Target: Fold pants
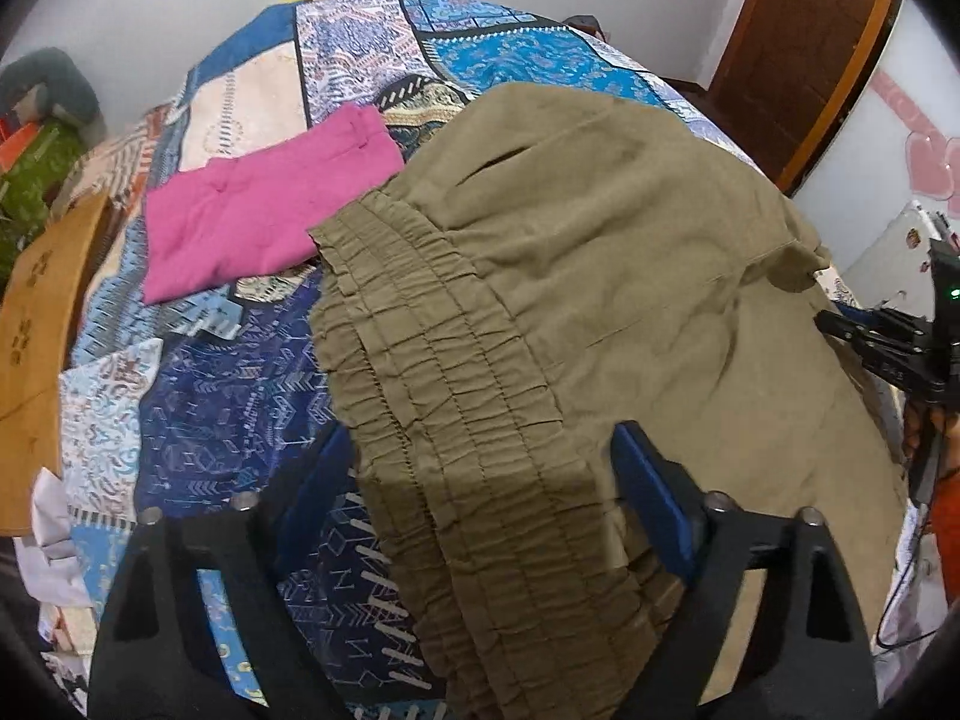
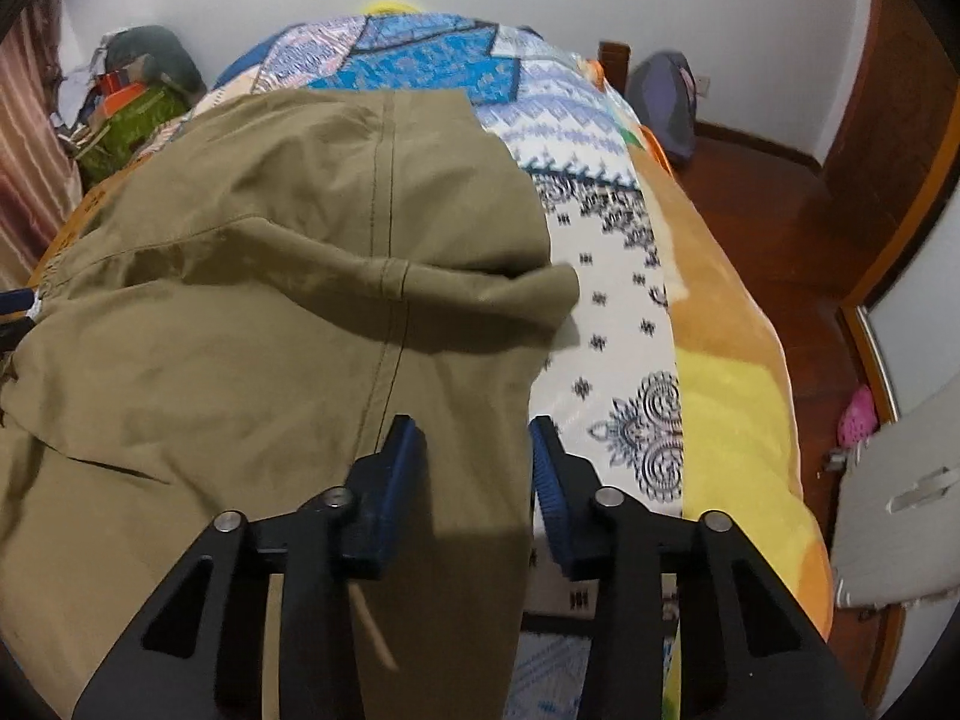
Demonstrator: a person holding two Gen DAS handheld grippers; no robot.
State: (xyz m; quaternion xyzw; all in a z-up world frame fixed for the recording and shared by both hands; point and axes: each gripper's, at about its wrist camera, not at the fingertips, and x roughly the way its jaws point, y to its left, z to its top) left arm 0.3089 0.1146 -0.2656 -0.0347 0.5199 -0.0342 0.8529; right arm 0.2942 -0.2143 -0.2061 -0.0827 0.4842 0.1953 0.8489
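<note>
Elastic waistband is what's sitting closest in the left wrist view: the left gripper is straddling it with jaws spread wide and not squeezing yet, while the olive pants are running off to the right across the patchwork bedspread. Over in the right wrist view, the right gripper is narrowing around the pants' right-hand edge, though whether it's actually pinching is hard to say.
</note>
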